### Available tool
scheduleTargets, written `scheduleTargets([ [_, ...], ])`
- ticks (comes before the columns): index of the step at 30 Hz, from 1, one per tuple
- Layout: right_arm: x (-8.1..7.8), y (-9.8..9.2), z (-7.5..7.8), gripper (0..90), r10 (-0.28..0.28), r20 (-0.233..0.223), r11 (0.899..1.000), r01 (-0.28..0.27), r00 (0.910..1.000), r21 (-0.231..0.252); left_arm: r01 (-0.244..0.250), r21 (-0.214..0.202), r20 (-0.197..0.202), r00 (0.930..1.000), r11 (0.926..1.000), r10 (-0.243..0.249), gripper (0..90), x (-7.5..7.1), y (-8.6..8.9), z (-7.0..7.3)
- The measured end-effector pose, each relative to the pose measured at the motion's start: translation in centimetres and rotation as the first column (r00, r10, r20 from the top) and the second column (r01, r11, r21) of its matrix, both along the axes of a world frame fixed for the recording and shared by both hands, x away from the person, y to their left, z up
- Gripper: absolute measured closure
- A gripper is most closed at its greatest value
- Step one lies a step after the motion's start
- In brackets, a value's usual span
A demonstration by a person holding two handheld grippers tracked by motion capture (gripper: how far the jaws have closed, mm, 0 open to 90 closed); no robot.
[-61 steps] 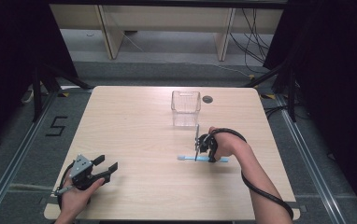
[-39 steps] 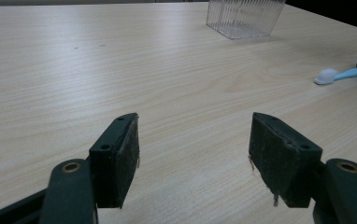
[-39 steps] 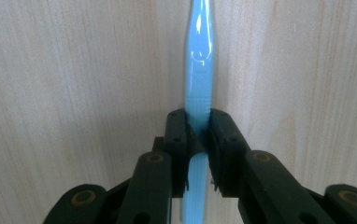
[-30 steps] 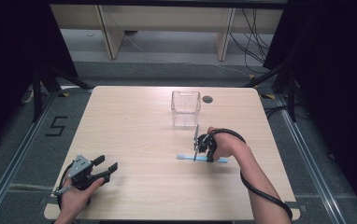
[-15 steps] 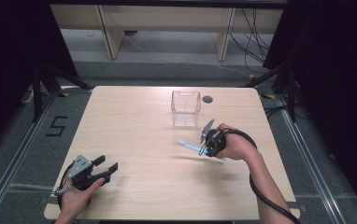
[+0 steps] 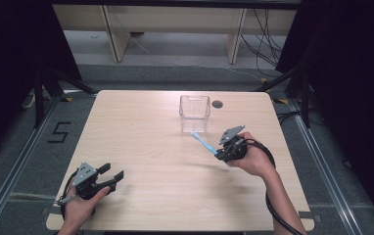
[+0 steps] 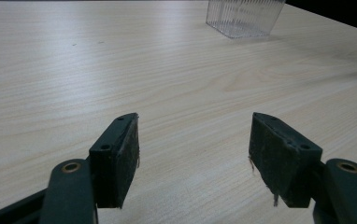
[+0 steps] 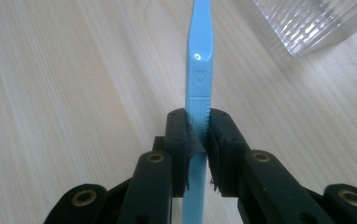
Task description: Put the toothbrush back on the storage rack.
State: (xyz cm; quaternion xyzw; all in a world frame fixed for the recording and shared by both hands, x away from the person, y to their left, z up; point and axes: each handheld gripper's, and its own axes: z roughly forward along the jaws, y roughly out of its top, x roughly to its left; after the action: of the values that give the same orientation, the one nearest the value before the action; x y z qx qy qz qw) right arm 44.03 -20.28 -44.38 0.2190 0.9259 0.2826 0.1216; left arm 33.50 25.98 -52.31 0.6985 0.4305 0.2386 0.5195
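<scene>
A light blue toothbrush-like stick (image 6: 203, 142) is held off the table, its free end pointing toward a clear ribbed plastic cup (image 6: 194, 107) at the back middle. My right gripper (image 6: 221, 153) is shut on its handle; in the right gripper view the blue handle (image 8: 199, 70) runs up from between the closed jaws, with the cup's corner (image 8: 307, 23) at upper right. My left gripper (image 6: 112, 174) rests at the table's front left, open, nothing between its pads (image 7: 118, 156). The cup (image 7: 242, 16) stands far ahead of it.
A light wooden table (image 6: 141, 147) carries everything. A small dark round grommet (image 6: 217, 104) sits right of the cup near the back edge. Beyond the table lie floor, cables and dark curtains at both sides. A "5" mark (image 6: 60, 131) is on the floor at left.
The right gripper lifted the blue stick from the table, where it lay flat, and swung right and up; the stick now points toward the cup. The left gripper stayed put.
</scene>
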Motion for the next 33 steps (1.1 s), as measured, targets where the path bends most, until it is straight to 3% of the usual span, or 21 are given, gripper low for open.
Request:
scheduleTargets([
  [7, -0.5, -0.7, -0.2, 79.1, -0.053, 0.040, 0.994, 0.048, 0.9978, 0.102, 0.000, 0.000, 0.000, 1.0000, 1.0000, 0.000, 33.0, 0.0, -0.1, 0.0],
  [11, -0.7, -0.9, -0.3, 79.1, -0.115, 0.058, 0.983, 0.105, 0.9917, 0.152, 0.000, -0.001, -0.001, 1.0000, 1.0000, 0.000, 33.0, 0.0, -0.1, 0.0],
  [14, -0.6, -1.1, -0.4, 79.1, -0.117, 0.099, 0.976, 0.096, 0.9883, 0.193, 0.001, 0.001, -0.001, 1.0000, 1.0000, -0.001, 33.0, 0.0, 0.0, 0.0],
  [15, -0.8, -1.1, -0.2, 79.1, -0.139, 0.086, 0.971, 0.119, 0.9865, 0.206, 0.001, 0.001, -0.001, 1.0000, 1.0000, -0.001, 33.0, 0.0, 0.0, 0.0],
  [17, -0.7, -1.2, -0.2, 79.1, -0.154, 0.120, 0.966, 0.124, 0.9807, 0.227, 0.000, 0.000, -0.001, 1.0000, 1.0000, 0.000, 33.0, 0.0, -0.1, 0.0],
  [19, -1.0, -1.2, -0.2, 79.1, -0.190, 0.103, 0.952, 0.157, 0.9764, 0.263, 0.001, 0.000, -0.001, 1.0000, 1.0000, -0.001, 33.0, 0.0, -0.1, 0.0],
  [20, -0.9, -1.2, -0.2, 79.1, -0.201, 0.127, 0.946, 0.159, 0.9713, 0.282, 0.000, 0.000, -0.001, 1.0000, 1.0000, 0.000, 33.0, 0.0, -0.1, 0.0],
  [21, -1.0, -1.3, -0.1, 79.2, -0.209, 0.115, 0.943, 0.169, 0.9711, 0.286, 0.001, 0.000, -0.001, 1.0000, 1.0000, -0.001, 33.0, 0.0, -0.1, 0.0],
  [24, -0.9, -1.3, 0.0, 79.2, -0.241, 0.163, 0.926, 0.176, 0.9568, 0.335, 0.001, -0.001, -0.001, 1.0000, 1.0000, -0.001, 33.0, 0.0, -0.1, 0.0],
  [25, -0.9, -1.4, 0.1, 79.2, -0.243, 0.168, 0.925, 0.177, 0.9552, 0.336, 0.002, -0.001, -0.001, 1.0000, 1.0000, -0.002, 33.0, 0.0, -0.1, 0.0],
  [30, -0.6, -1.4, 0.4, 79.2, -0.282, 0.191, 0.904, 0.194, 0.9401, 0.381, 0.002, -0.002, 0.000, 1.0000, 1.0000, -0.002, 33.0, 0.0, 0.0, 0.0],
  [32, -0.7, -1.3, 0.4, 79.2, -0.312, 0.188, 0.886, 0.214, 0.9315, 0.411, 0.004, -0.003, 0.002, 1.0000, 1.0000, -0.004, 33.0, 0.0, 0.0, 0.0],
  [33, -0.6, -1.4, 0.6, 79.2, -0.313, 0.197, 0.887, 0.212, 0.9289, 0.410, 0.003, -0.003, 0.001, 1.0000, 1.0000, -0.003, 33.0, 0.0, 0.0, 0.0],
])
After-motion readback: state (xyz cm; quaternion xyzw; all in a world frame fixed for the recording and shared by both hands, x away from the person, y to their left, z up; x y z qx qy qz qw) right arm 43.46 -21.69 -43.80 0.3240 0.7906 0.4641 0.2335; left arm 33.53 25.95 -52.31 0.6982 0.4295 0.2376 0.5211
